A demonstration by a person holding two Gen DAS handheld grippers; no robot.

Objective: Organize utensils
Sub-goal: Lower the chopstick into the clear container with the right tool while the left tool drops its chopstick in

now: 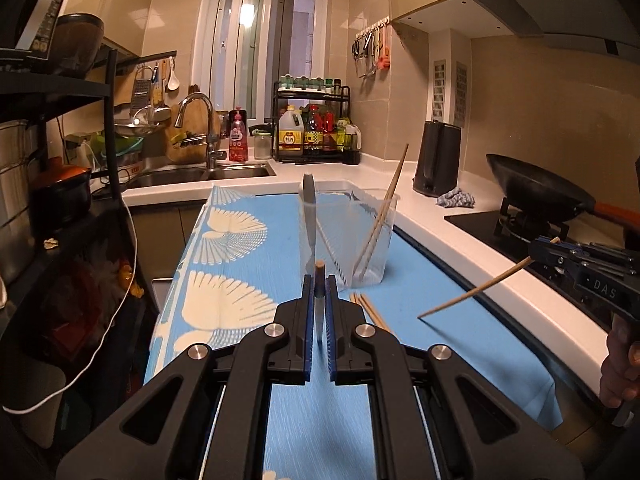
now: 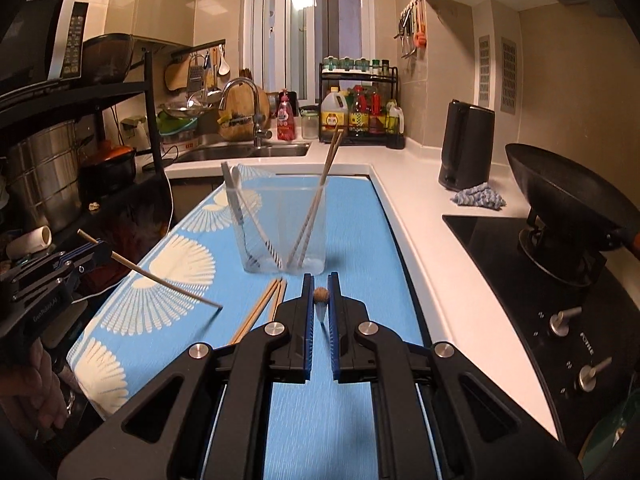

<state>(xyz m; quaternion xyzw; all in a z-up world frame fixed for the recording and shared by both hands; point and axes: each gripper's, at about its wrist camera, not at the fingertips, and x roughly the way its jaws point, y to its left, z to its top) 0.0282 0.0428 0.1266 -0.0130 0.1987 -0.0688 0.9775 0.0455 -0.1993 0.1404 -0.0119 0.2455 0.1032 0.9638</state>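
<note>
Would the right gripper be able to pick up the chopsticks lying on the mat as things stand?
Probably not yet: the right gripper is already shut on a chopstick. The loose chopsticks lie unobstructed on the mat, just to its left.

Home kitchen: sink [image 1: 200,176], hob [image 2: 520,264], wok [image 1: 536,188].

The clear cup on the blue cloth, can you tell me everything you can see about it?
The clear cup looks like see-through plastic with a squarish body and rounded corners. It stands upright on the blue cloth with white fan shapes. Inside, two wooden chopsticks lean to the right, sticking out above the rim, and pale utensils lean to the left. Loose chopsticks lie on the cloth just in front. Nothing grips the cup.
</note>
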